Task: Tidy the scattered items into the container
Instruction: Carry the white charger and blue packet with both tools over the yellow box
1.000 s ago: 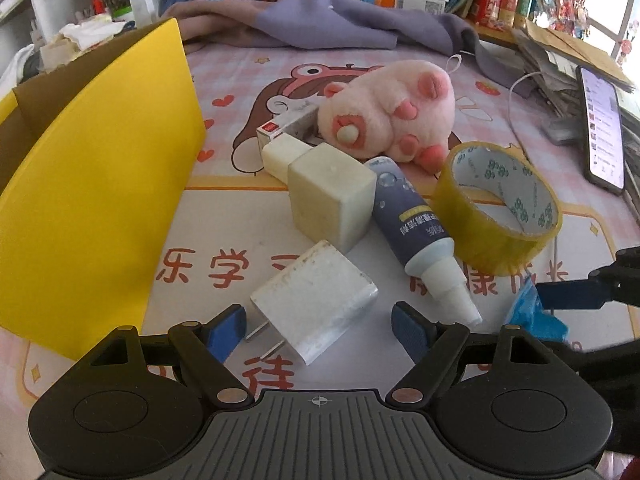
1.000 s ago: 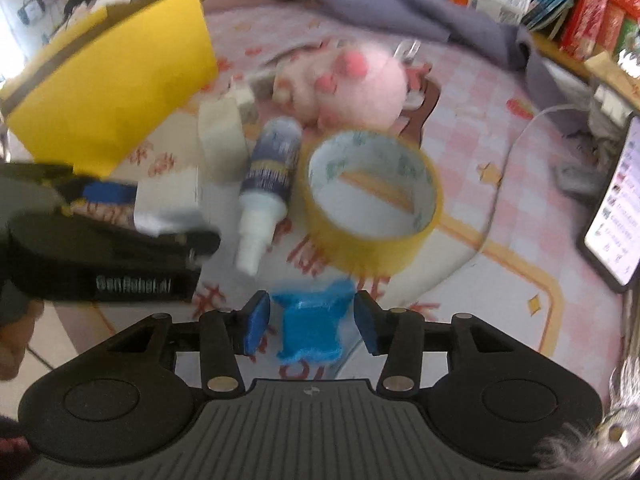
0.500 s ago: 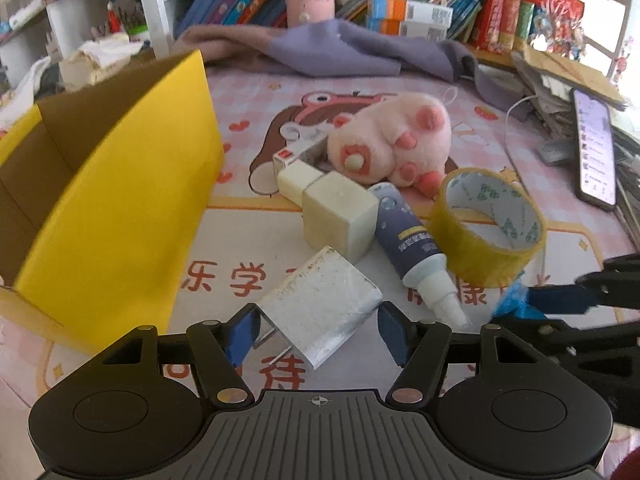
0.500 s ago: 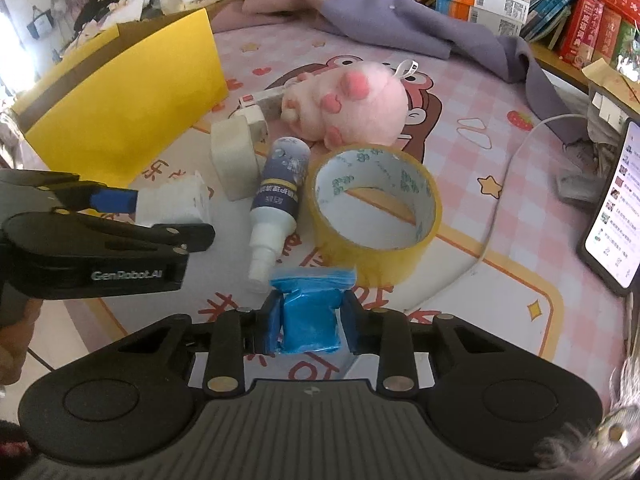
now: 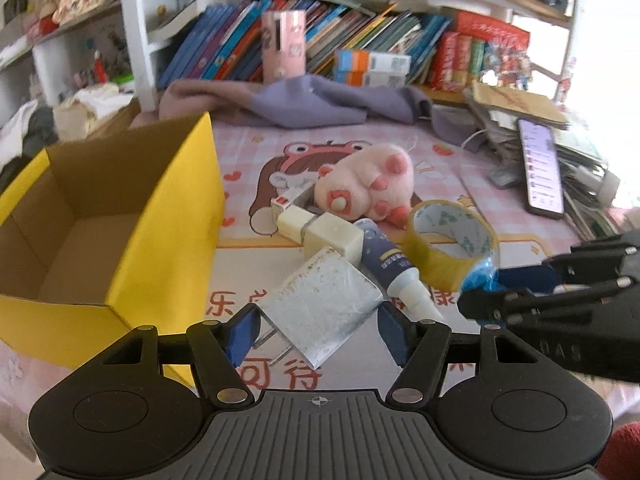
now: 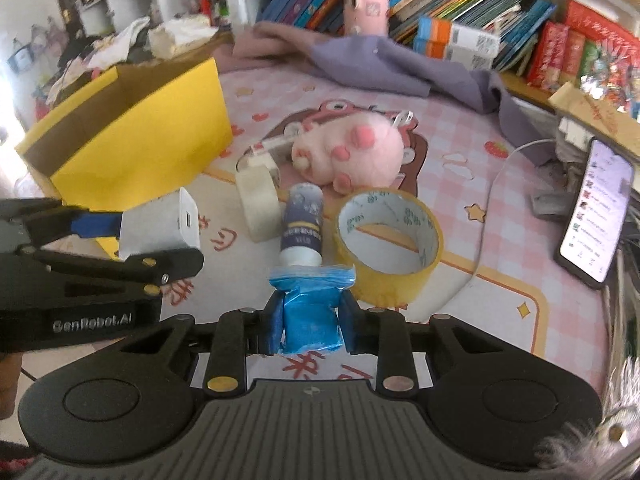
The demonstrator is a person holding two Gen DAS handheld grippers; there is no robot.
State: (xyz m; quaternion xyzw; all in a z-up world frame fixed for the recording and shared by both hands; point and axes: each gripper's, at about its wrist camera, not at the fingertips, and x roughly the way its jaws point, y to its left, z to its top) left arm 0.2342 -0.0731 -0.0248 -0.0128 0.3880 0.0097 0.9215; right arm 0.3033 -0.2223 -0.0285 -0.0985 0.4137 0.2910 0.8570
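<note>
My left gripper (image 5: 318, 330) is shut on a white plug charger (image 5: 322, 312) and holds it above the mat, its prongs pointing lower left. The same charger (image 6: 160, 226) shows at the left in the right wrist view. My right gripper (image 6: 310, 322) is shut on a blue packet (image 6: 311, 312), also lifted; the packet (image 5: 478, 276) shows at the right in the left wrist view. The open yellow box (image 5: 160, 216) stands to the left. On the mat lie a cream adapter (image 5: 330, 236), a dark blue tube (image 6: 302, 222), a yellow tape roll (image 6: 390, 242) and a pink plush (image 6: 352, 150).
A phone (image 6: 596, 212) with a lit screen lies at the right, with a white cable (image 6: 492, 196) and stacked papers. A purple cloth (image 5: 304, 102) lies at the back before shelves of books. A small white box (image 5: 290, 196) sits by the plush.
Both grippers closed on their things and lifted them off the mat: the left took the white charger, the right the blue packet. Both views have risen and tilted up.
</note>
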